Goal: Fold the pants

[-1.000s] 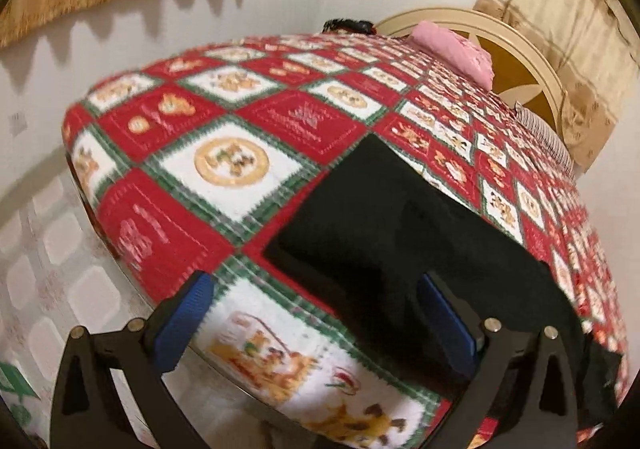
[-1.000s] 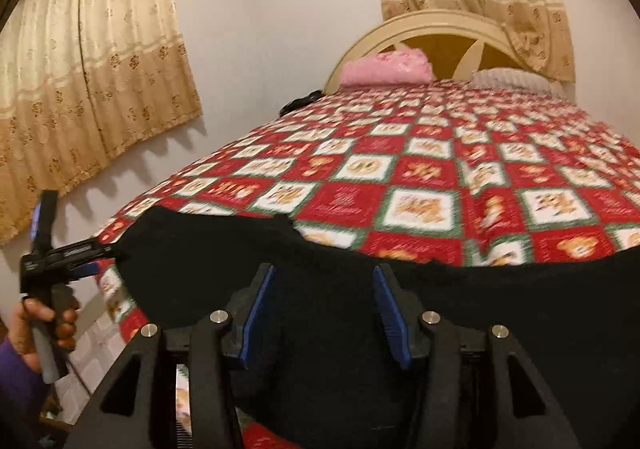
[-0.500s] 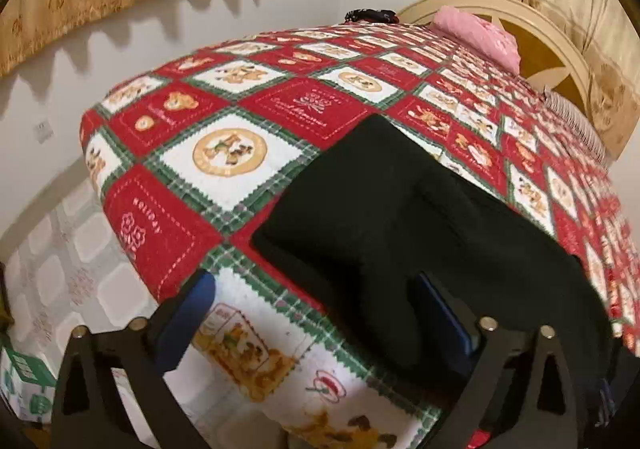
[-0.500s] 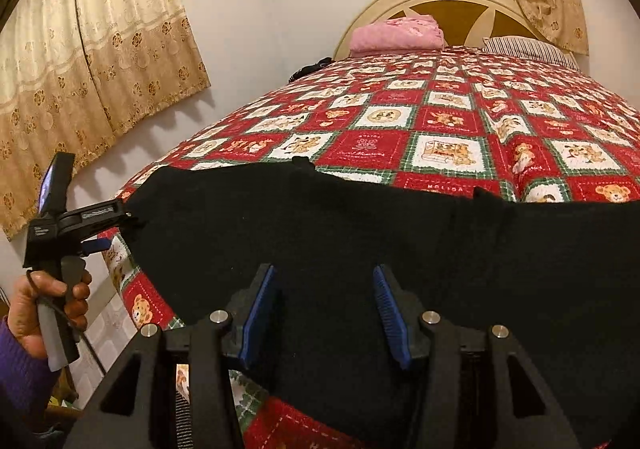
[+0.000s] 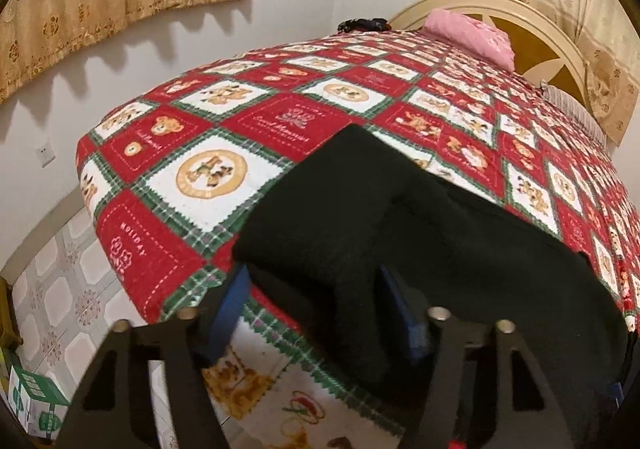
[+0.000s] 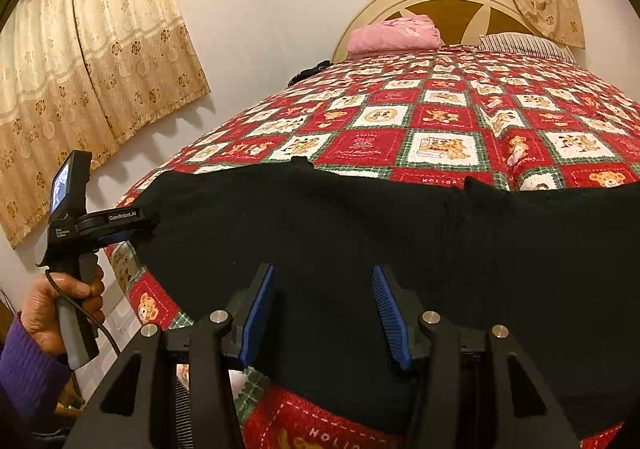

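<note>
The black pants (image 6: 360,233) lie spread across the near end of the bed, on its red, white and green Christmas bedspread (image 6: 440,121), with one end hanging toward the bed's corner. The left gripper (image 5: 316,301) has its jaws closing around that end, a fold of the black cloth between the blue pads (image 5: 226,305), though I cannot tell whether they press it yet; in the right wrist view a hand (image 6: 60,301) in a purple sleeve holds this gripper by its handle. The right gripper (image 6: 324,309) hangs over the near edge of the pants with its jaws apart and nothing clamped between them.
</note>
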Motion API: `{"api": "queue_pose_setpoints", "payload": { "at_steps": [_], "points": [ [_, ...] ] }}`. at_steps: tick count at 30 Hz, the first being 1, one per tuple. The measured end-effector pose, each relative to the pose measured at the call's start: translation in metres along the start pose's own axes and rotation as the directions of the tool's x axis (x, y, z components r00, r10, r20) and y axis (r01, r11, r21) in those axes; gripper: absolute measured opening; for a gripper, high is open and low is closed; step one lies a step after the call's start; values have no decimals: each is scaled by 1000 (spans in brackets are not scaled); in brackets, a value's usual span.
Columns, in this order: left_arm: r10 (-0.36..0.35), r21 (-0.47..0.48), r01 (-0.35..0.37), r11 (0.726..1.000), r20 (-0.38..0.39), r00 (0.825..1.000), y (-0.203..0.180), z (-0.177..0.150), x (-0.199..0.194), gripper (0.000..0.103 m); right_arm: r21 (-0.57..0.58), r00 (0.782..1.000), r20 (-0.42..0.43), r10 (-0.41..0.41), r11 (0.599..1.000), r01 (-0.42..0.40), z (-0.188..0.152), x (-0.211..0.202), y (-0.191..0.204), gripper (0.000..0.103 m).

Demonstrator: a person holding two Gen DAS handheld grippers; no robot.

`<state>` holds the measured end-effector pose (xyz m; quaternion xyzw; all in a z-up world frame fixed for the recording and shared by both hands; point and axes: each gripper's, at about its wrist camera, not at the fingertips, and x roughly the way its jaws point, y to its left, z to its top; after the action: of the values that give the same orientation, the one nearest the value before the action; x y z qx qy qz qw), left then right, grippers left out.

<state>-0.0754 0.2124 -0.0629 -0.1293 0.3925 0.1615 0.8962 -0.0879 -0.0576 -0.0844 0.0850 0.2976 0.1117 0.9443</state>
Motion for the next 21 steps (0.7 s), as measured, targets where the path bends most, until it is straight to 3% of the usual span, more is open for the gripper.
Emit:
{"api": "queue_pose_setpoints", "payload": {
  "at_steps": [2,3,11,15,21],
  "points": [
    [-60,-3,60,998,-4,998,-2,1,0,30,7,1000,5,-1,1000,1,0,-2,-1,53],
    [-86,-11,86,996,-8,996,-2,1,0,25,11,1000,6,-2,1000,1,-1,-3,-1,53],
    [-194,-129,192,973,-9,981,8,2,-2,18,25,999,41,-18,1000,17,2,-16,-2,53],
    [-183,-79,186,979,40,982,-4,4,-19,18,53,996,81,-49,998,45,8,-29,-10,53],
    [-248,-18,251,968,91,965,-27,18,-44,17,140,987,113,-112,985,96,19,-50,-42,53]
  ]
}}
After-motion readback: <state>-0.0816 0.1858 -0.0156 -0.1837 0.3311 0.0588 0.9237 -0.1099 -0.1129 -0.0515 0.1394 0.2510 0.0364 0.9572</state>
